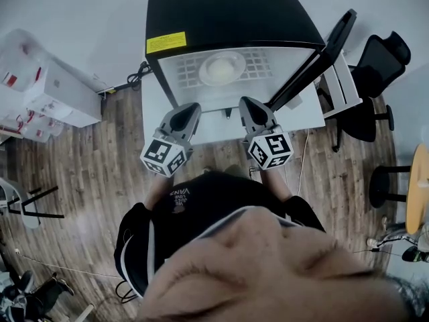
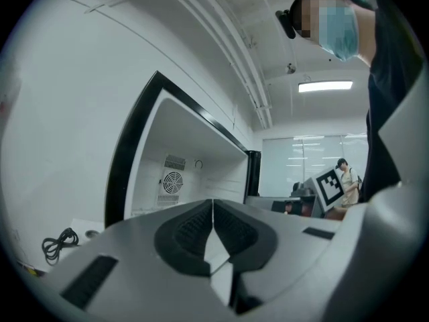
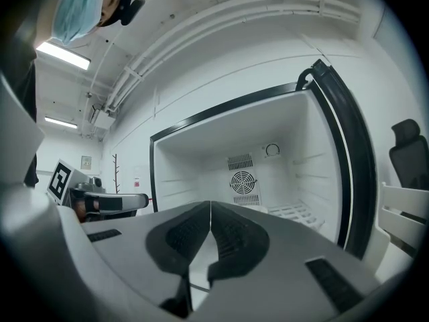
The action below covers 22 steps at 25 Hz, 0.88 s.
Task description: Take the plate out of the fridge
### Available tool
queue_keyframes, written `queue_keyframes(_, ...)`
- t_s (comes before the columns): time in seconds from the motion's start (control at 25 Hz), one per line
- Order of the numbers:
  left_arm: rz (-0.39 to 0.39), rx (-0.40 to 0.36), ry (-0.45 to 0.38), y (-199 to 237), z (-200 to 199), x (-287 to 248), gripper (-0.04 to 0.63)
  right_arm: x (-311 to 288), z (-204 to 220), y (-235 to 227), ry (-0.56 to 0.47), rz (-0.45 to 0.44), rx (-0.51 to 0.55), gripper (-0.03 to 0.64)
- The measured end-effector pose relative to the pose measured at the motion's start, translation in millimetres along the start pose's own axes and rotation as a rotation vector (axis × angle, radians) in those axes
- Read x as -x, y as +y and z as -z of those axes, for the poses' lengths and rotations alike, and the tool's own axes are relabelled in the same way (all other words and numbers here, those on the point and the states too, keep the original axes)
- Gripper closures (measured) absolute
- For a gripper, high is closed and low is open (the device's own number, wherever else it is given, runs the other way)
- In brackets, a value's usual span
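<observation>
The black fridge (image 1: 221, 12) stands with its door (image 1: 315, 62) swung open to the right. On its white wire shelf lies a pale round plate (image 1: 223, 67). My left gripper (image 1: 190, 108) and right gripper (image 1: 249, 104) are held side by side just in front of the opening, both shut and empty, short of the plate. In the left gripper view the shut jaws of the left gripper (image 2: 212, 210) face the fridge's left wall and back fan (image 2: 172, 182). The right gripper (image 3: 210, 213) faces the white interior and its fan (image 3: 243, 181). Both sets of jaws hide the plate.
The fridge stands on a low white platform (image 1: 298, 116) on a wooden floor. White boxes (image 1: 57, 92) sit at the left and a cable (image 1: 137, 76) runs by the fridge. A black office chair (image 1: 379, 59), a stool (image 1: 385, 183) and a round wooden table (image 1: 419, 186) are at the right.
</observation>
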<state>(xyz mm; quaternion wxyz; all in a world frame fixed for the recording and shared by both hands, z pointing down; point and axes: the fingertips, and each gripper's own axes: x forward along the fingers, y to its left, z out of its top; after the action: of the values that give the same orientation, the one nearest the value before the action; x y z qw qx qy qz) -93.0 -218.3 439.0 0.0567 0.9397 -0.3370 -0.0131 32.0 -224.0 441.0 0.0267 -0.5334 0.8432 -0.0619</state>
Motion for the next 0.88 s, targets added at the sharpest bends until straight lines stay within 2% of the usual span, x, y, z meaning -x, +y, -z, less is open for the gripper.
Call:
queue_keyframes(0.36,0.004,0.012,0.003,7,1,-15,0.578,-12,-2,-10,0.005,-0.003,0.006,0.604)
queue_keyframes(0.88,-0.032,0.012,-0.002,14,-6,-44,0.578,-34,-15,-28,0.005,-0.066,0.023,0.604)
